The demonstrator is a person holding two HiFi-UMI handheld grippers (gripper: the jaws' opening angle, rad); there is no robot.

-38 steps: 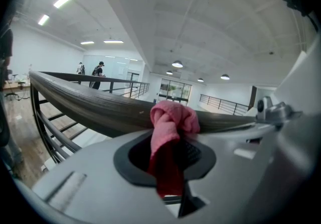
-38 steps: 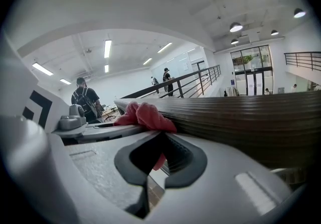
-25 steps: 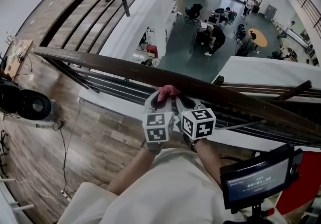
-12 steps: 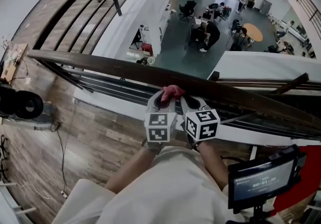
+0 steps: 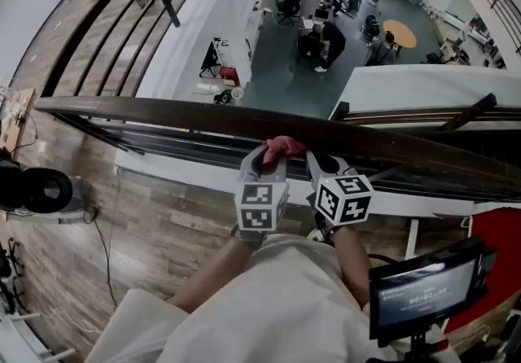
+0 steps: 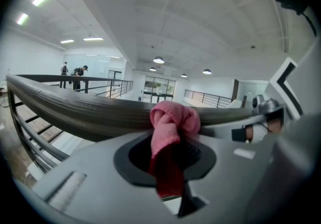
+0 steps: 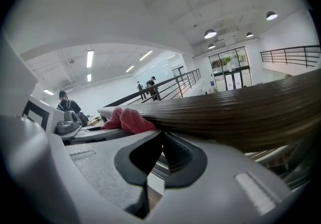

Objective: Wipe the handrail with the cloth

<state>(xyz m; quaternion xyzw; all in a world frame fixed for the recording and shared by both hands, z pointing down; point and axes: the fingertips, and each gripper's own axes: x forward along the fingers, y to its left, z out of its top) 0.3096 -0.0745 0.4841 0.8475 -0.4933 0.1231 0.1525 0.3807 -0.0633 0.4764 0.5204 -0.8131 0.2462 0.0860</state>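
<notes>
Dark wood forms the one handrail [image 5: 187,115] crossing the head view. One pink cloth [image 5: 282,147] rests on its near edge, above the left gripper [image 5: 265,159]. The right gripper [image 5: 324,163] sits just beside it. Two marker cubes [image 5: 260,205] face up, and one screen [image 5: 419,290] shows at lower right.

In the left gripper view, the jaws are clamped on the cloth [image 6: 169,130], whose bunched top touches the handrail [image 6: 75,112].

In the right gripper view, the jaws are together with nothing between them, just beneath the handrail [image 7: 241,112]. The cloth [image 7: 128,119] lies to their left.
</notes>
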